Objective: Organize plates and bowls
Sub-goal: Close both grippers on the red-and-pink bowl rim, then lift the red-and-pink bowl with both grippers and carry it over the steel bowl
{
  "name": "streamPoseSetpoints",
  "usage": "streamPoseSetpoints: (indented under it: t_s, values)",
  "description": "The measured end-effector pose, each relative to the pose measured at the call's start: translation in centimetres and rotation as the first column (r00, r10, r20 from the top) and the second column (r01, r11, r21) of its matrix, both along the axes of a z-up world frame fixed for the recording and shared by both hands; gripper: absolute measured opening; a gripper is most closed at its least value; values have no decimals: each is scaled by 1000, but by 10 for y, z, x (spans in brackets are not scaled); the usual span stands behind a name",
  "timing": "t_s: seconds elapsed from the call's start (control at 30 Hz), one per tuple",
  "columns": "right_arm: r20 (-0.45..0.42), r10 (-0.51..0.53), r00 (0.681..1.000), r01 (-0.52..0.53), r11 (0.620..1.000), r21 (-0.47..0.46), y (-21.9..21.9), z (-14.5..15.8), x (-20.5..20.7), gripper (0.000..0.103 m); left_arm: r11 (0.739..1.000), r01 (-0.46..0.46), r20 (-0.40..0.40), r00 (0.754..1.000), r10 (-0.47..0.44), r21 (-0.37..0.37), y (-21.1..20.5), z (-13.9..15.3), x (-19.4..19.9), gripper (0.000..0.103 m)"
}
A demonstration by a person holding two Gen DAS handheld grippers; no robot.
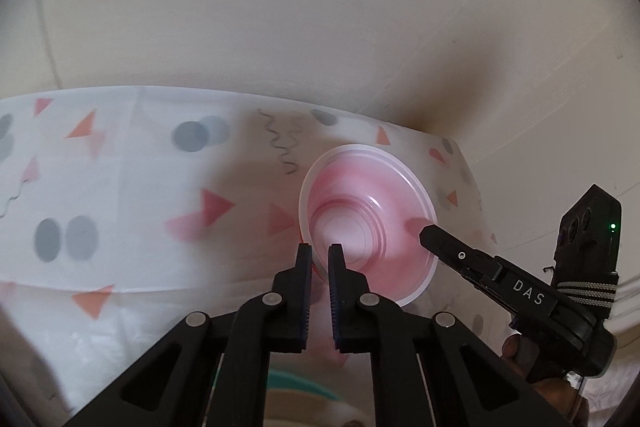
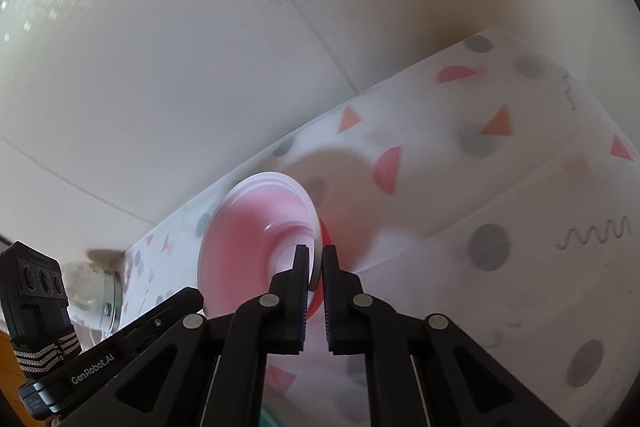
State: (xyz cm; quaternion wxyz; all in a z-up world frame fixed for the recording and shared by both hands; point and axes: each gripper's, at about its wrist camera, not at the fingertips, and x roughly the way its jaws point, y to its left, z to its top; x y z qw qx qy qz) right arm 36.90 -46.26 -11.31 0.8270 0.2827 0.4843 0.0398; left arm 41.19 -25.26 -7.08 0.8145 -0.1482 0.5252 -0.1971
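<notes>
A translucent white plastic bowl with a pink-red tint is held tilted on edge above the patterned tablecloth. My left gripper is shut on its near-left rim. My right gripper is shut on the opposite rim of the same bowl. The right gripper's black body shows in the left wrist view. The left gripper's body shows in the right wrist view. A red edge shows behind the bowl's rim in the right wrist view.
The table is covered by a white cloth with triangles, grey dots and squiggles. Cream walls meet in a corner behind it. A clear glass jar stands at the left. A teal-rimmed dish shows below the left gripper.
</notes>
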Motion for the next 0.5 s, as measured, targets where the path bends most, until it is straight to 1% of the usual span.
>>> streamPoseSetpoints:
  t_s: [0.17, 0.23, 0.27, 0.33, 0.4, 0.5]
  values:
    - [-4, 54, 999, -54, 998, 10, 20, -3, 3, 8, 999, -43, 24, 999, 43, 16, 15, 4, -9, 8]
    - [-5, 71, 997, -71, 997, 17, 25, -4, 4, 10, 998, -67, 18, 998, 67, 14, 26, 4, -11, 9]
    - [-7, 78, 997, -77, 997, 27, 26, -5, 5, 12, 997, -74, 9, 997, 74, 5, 28, 3, -10, 11]
    - [-8, 87, 996, -86, 996, 36, 26, -5, 4, 12, 997, -82, -4, 997, 82, 7, 29, 0, -8, 12]
    - [-6, 84, 996, -83, 996, 41, 25, -5, 2, 19, 997, -81, -6, 997, 81, 14, 28, -2, -8, 12]
    - [-6, 77, 997, -77, 996, 48, 22, -5, -1, 19, 997, -70, 0, 998, 70, 15, 25, -3, -9, 12]
